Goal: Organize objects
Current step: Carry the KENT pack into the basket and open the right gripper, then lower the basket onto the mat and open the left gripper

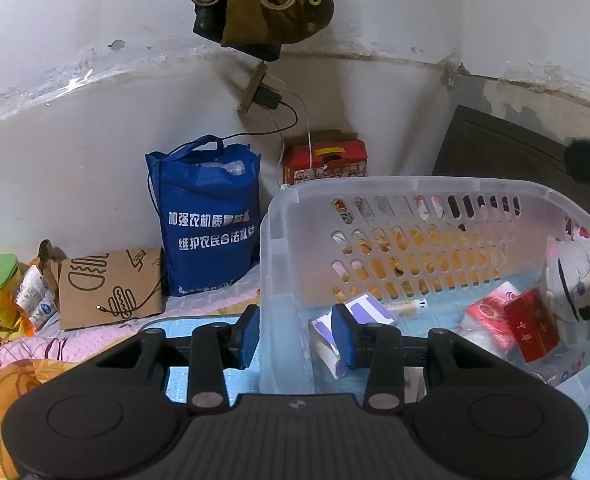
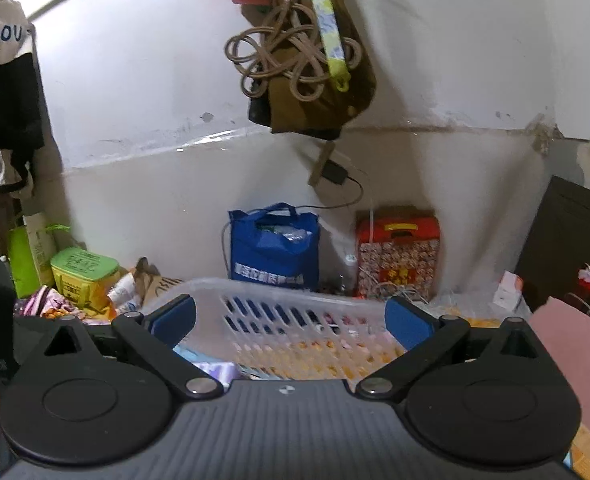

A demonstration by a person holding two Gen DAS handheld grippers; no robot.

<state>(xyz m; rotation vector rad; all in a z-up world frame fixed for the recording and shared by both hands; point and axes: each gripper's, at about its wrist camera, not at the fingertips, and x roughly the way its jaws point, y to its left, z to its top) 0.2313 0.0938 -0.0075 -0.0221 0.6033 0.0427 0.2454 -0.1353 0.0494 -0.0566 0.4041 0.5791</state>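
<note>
Translucent plastic basket (image 1: pixel 287 240): your left gripper (image 1: pixel 299 336) pinches its near-left wall, one blue pad outside, one inside, apparently pressing. Your right gripper (image 2: pixel 291 318) is spread wide above the basket, holding nothing. Inside: plush toy (image 1: pixel 575 276), red box (image 1: pixel 535 328).

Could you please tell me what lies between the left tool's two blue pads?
The corner wall of the clear plastic basket stands between the left tool pads, one outside and one inside, as the left wrist view shows.
</note>
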